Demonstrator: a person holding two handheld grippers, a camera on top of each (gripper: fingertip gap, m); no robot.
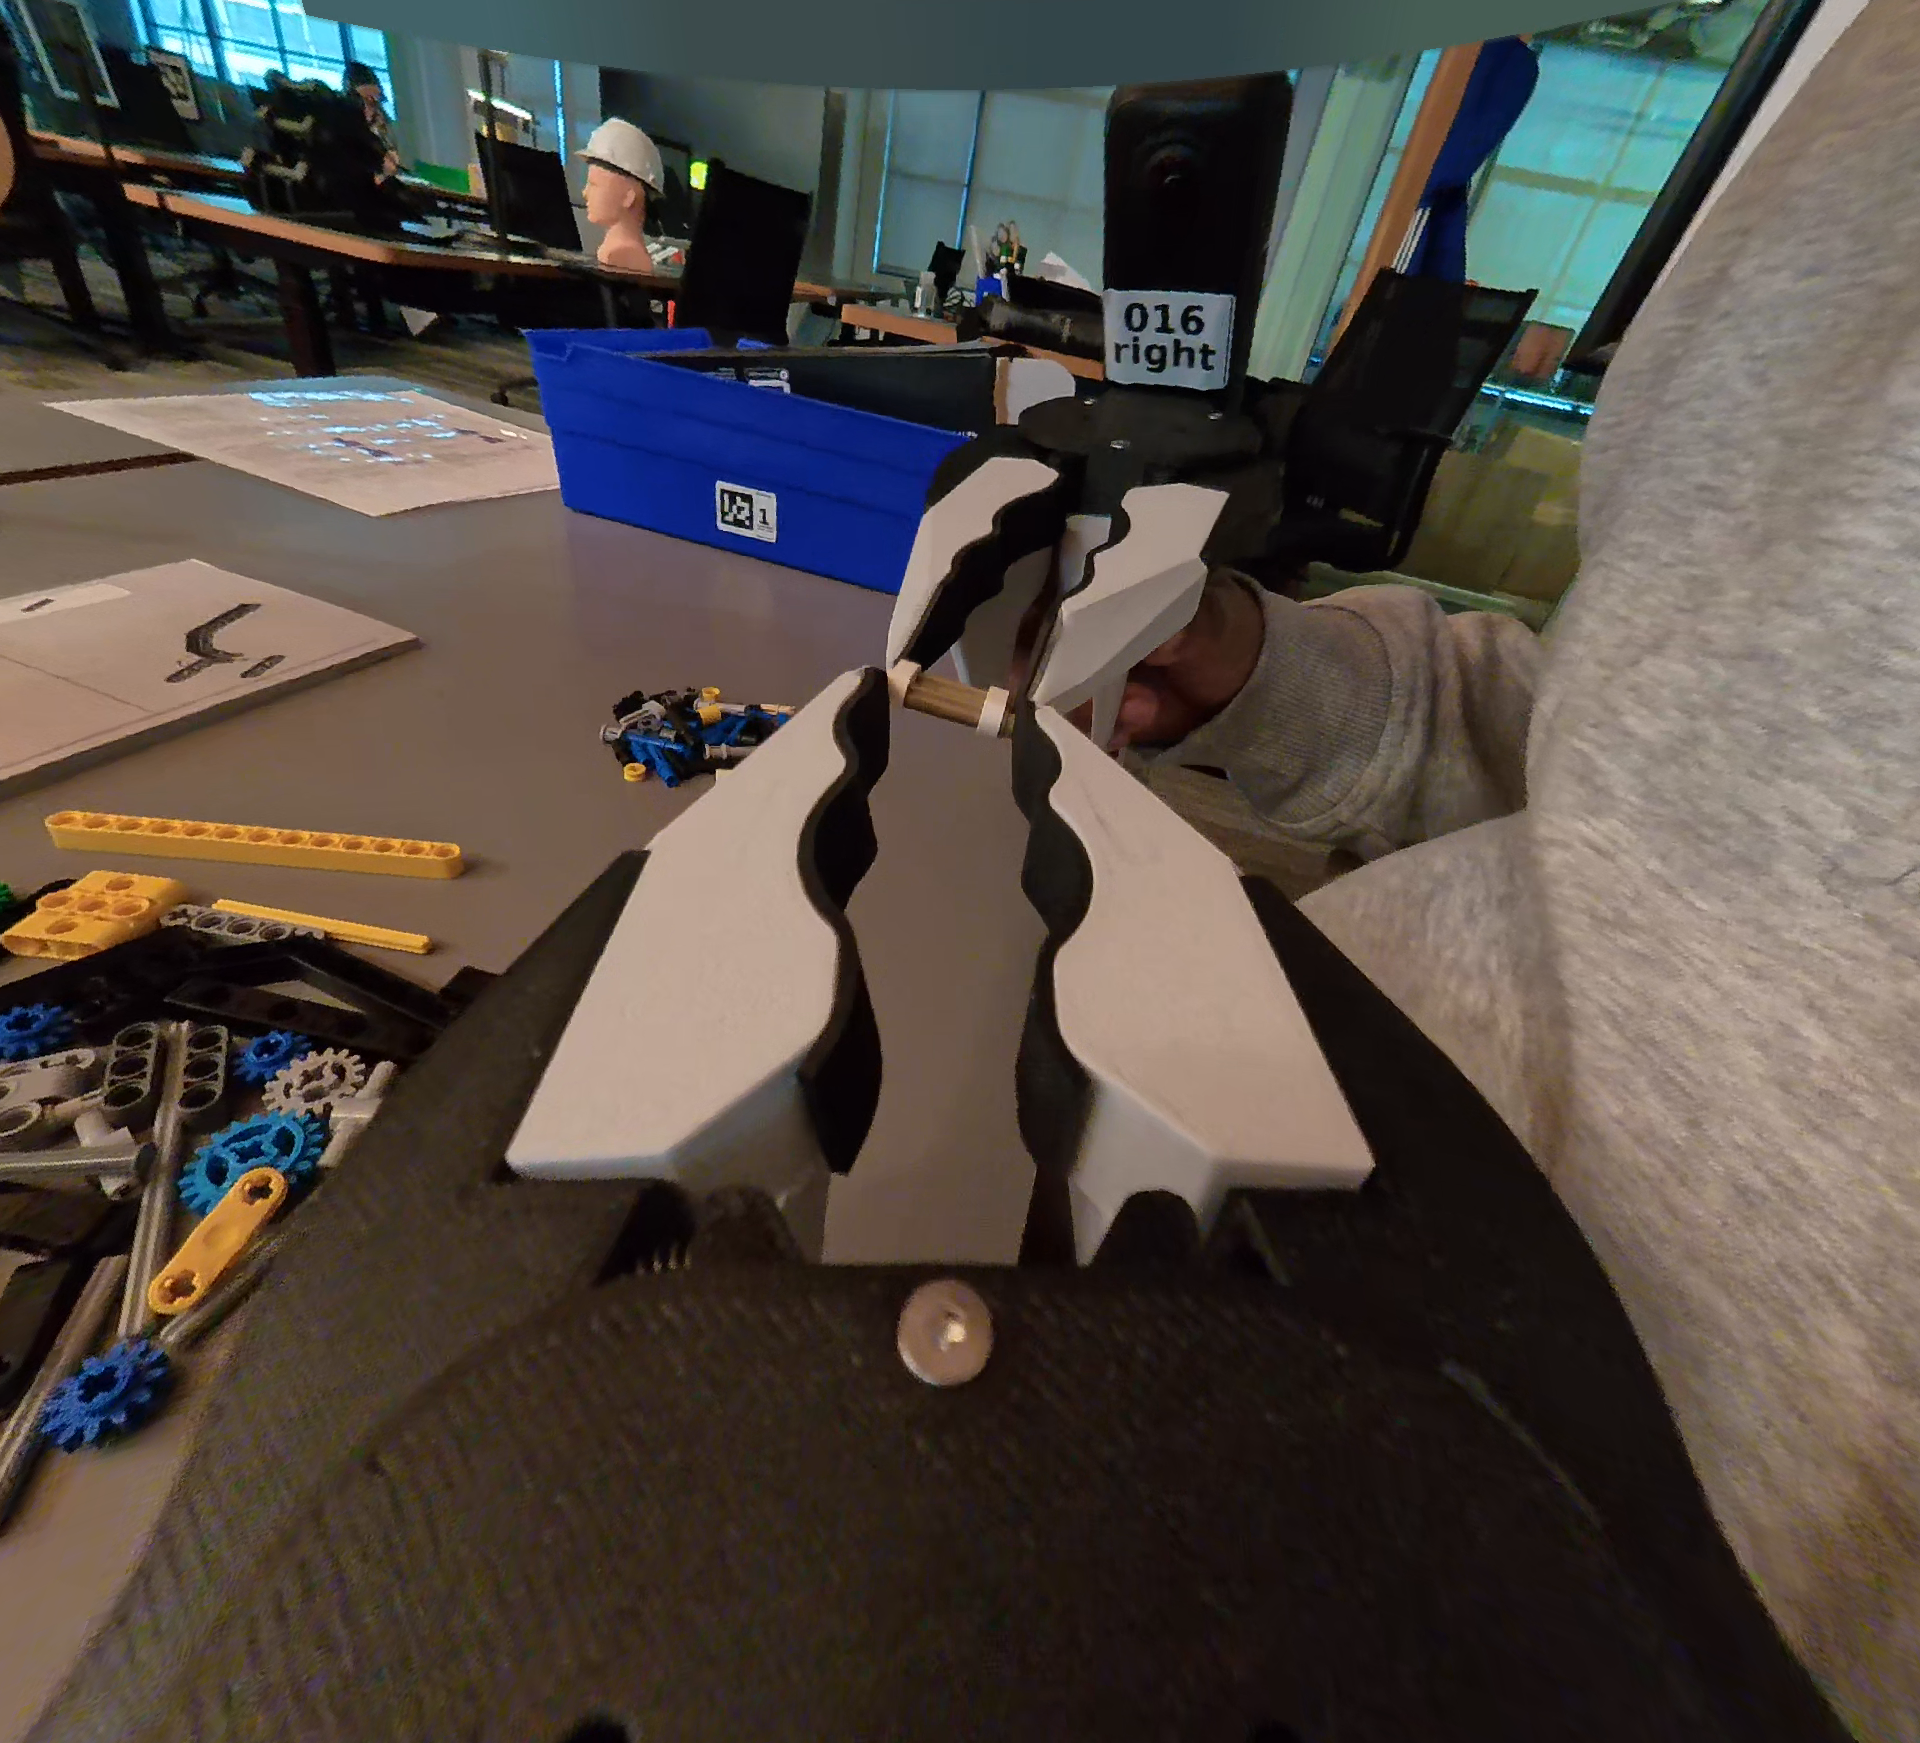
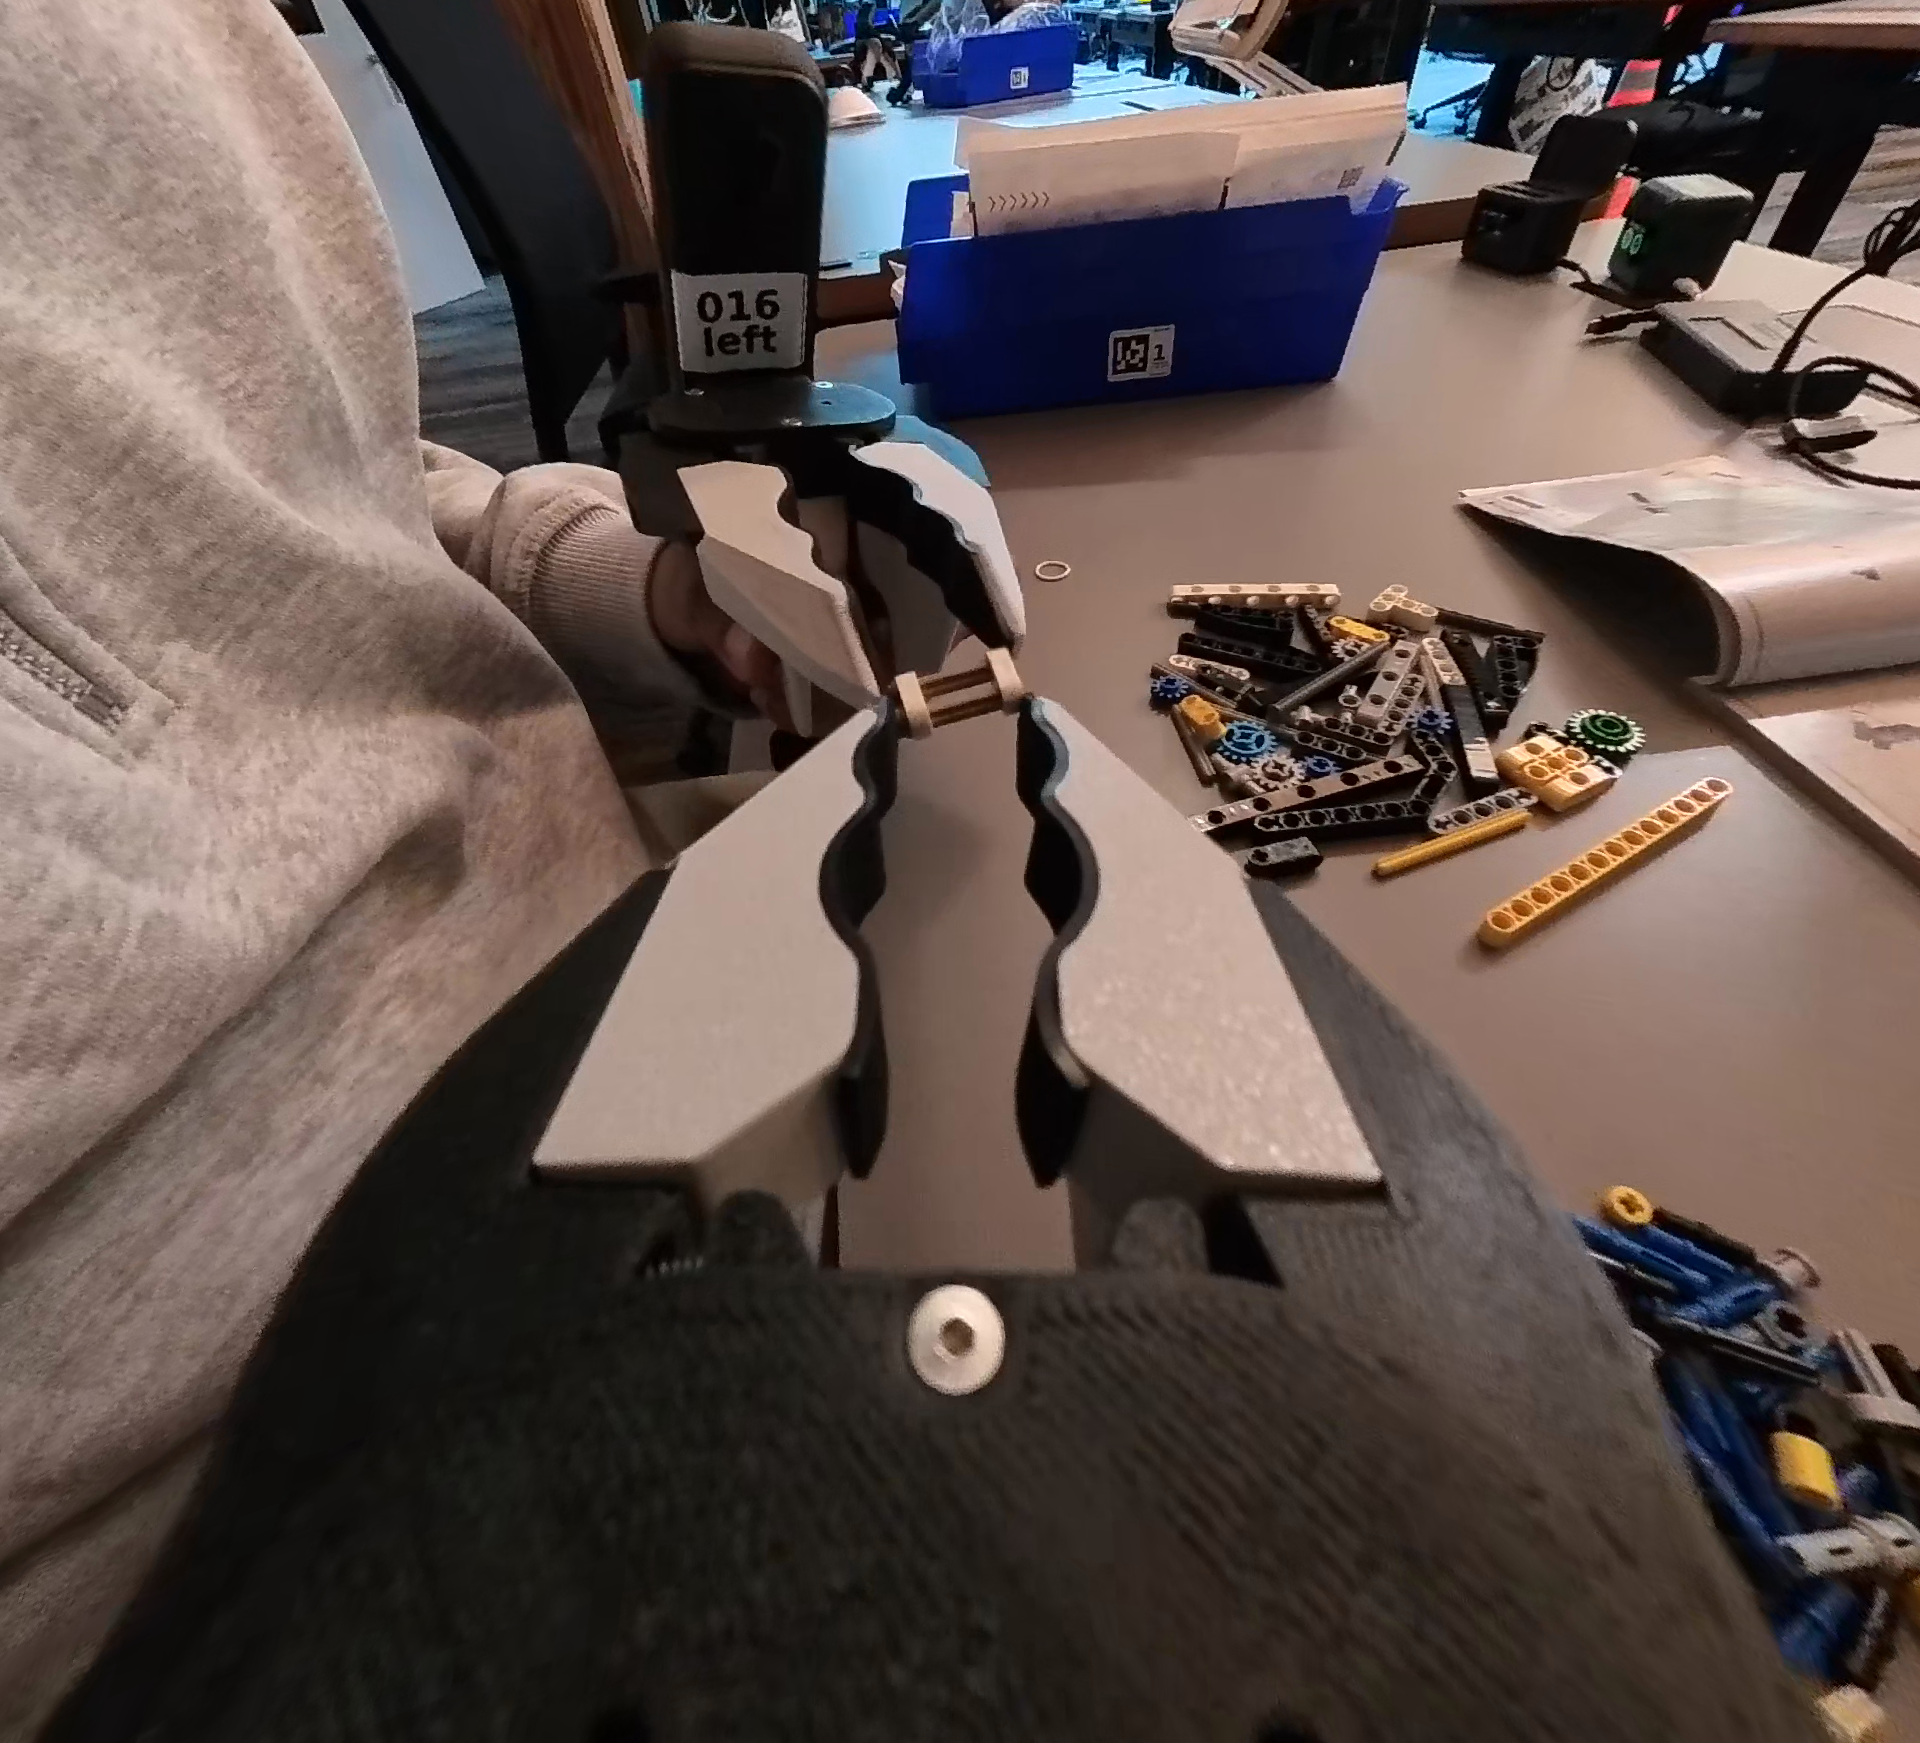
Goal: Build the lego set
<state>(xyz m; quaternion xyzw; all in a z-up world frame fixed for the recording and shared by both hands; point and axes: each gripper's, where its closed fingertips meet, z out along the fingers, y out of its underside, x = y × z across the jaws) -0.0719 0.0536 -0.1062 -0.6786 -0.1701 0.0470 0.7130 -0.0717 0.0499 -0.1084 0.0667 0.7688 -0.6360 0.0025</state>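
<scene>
A short tan axle piece with a white bush at each end point(image 1: 951, 701) hangs in the air above the grey table point(image 1: 520, 706), close to the person's grey sweatshirt. My left gripper point(image 1: 945, 701) has its fingertips against the two ends of the piece. My right gripper point(image 1: 971, 675) comes at it from the opposite side, and its tips also meet the ends. In the right wrist view the piece point(image 2: 956, 694) sits between my right gripper's tips point(image 2: 956, 711), with my left gripper point(image 2: 945, 665) just behind it. Both grippers are narrowed onto the piece.
A pile of black, grey, yellow beams and blue gears point(image 2: 1371, 737) lies on the table, with a long yellow beam point(image 2: 1605, 862) beside it. Blue pins point(image 2: 1766, 1361) lie near me. A blue bin point(image 2: 1132, 291), an instruction booklet point(image 2: 1714, 571) and chargers with cables point(image 2: 1714, 343) stand farther off. The tips of both grippers are at nearly the same place.
</scene>
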